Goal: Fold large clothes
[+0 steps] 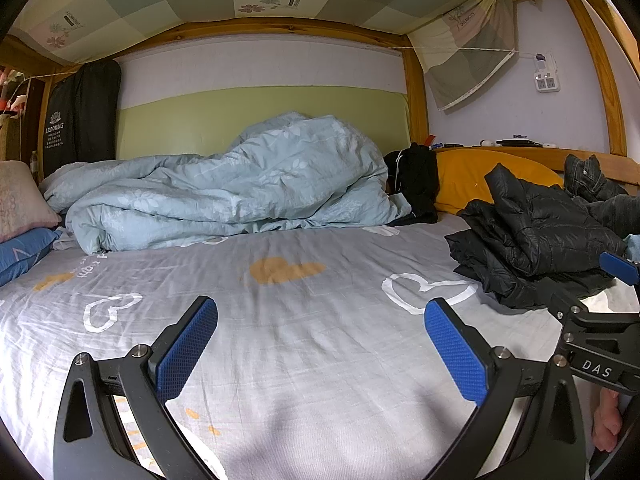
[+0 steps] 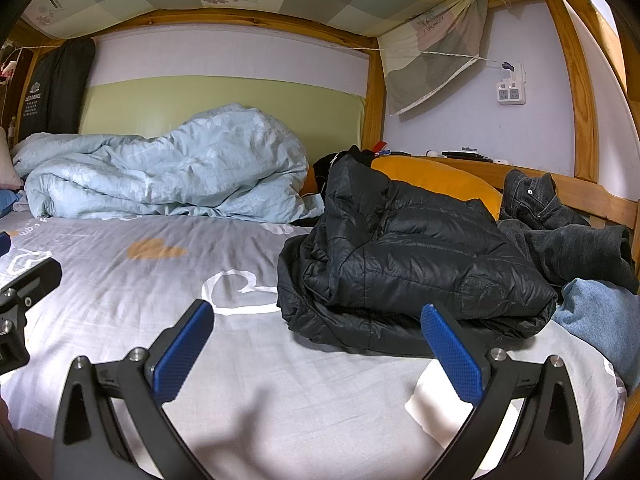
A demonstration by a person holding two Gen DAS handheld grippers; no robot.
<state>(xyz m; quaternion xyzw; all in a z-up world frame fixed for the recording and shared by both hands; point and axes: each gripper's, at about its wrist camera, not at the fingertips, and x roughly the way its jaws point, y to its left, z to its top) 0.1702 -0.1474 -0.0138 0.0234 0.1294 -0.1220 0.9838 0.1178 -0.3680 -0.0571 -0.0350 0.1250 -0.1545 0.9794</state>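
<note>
Lying crumpled at centre right of the right wrist view, the black quilted puffer jacket [image 2: 408,256] sits just beyond the empty, wide-apart right gripper [image 2: 316,344], nearer than the equally spread left gripper [image 1: 320,344].

My left tool [image 1: 321,334] hovers over the grey heart-print sheet [image 1: 304,320], its blue pads [image 1: 188,348] spread wide with nothing between them. The black puffer jacket [image 1: 532,236] lies crumpled at the right, beside my right tool [image 1: 618,268] (only partly in frame). A pale blue duvet [image 1: 240,184] is heaped behind.
</note>
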